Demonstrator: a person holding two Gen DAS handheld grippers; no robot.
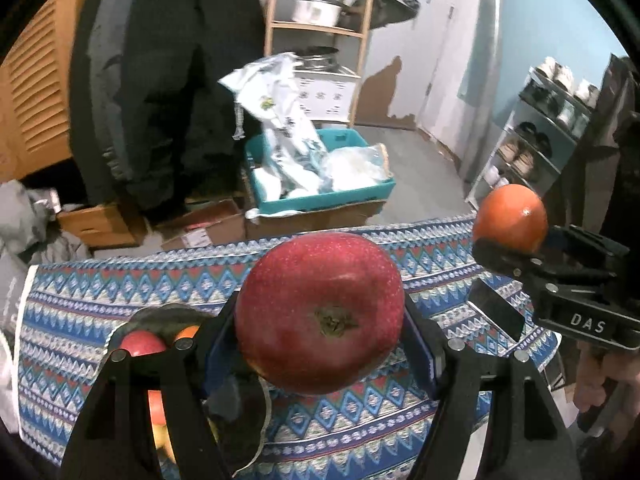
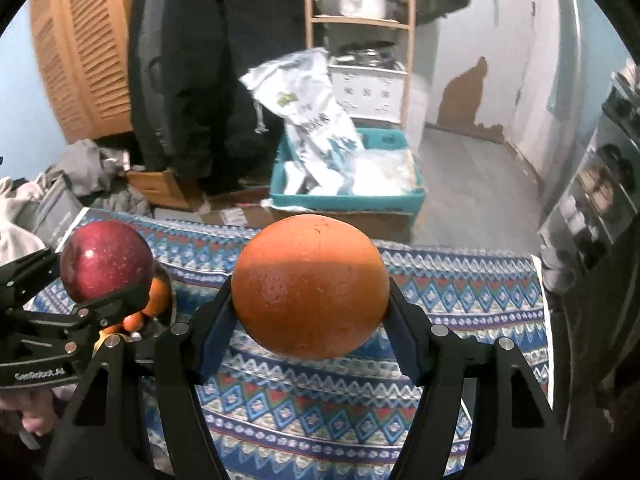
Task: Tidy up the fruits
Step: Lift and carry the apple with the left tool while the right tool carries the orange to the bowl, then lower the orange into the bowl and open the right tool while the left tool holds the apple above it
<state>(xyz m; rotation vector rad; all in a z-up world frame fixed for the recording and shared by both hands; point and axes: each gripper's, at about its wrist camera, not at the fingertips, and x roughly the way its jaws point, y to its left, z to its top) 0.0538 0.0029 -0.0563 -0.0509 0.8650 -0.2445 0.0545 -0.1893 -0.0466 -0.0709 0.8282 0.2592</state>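
My left gripper (image 1: 320,320) is shut on a red apple (image 1: 320,312) and holds it above the patterned cloth; the apple also shows in the right wrist view (image 2: 106,266). My right gripper (image 2: 310,300) is shut on an orange (image 2: 310,288) and holds it above the cloth; the orange also shows at the right of the left wrist view (image 1: 510,218). A dark bowl (image 1: 156,320) at the left holds more fruit, partly hidden behind my left fingers; in the right wrist view it lies (image 2: 160,300) just behind the apple.
A blue patterned cloth (image 1: 360,432) covers the table (image 2: 320,420). A dark phone-like slab (image 1: 496,312) lies on the cloth at the right. Beyond the table's far edge stand a teal crate (image 1: 320,196) with bags, cardboard boxes, a wooden shelf and a shoe rack (image 1: 532,140).
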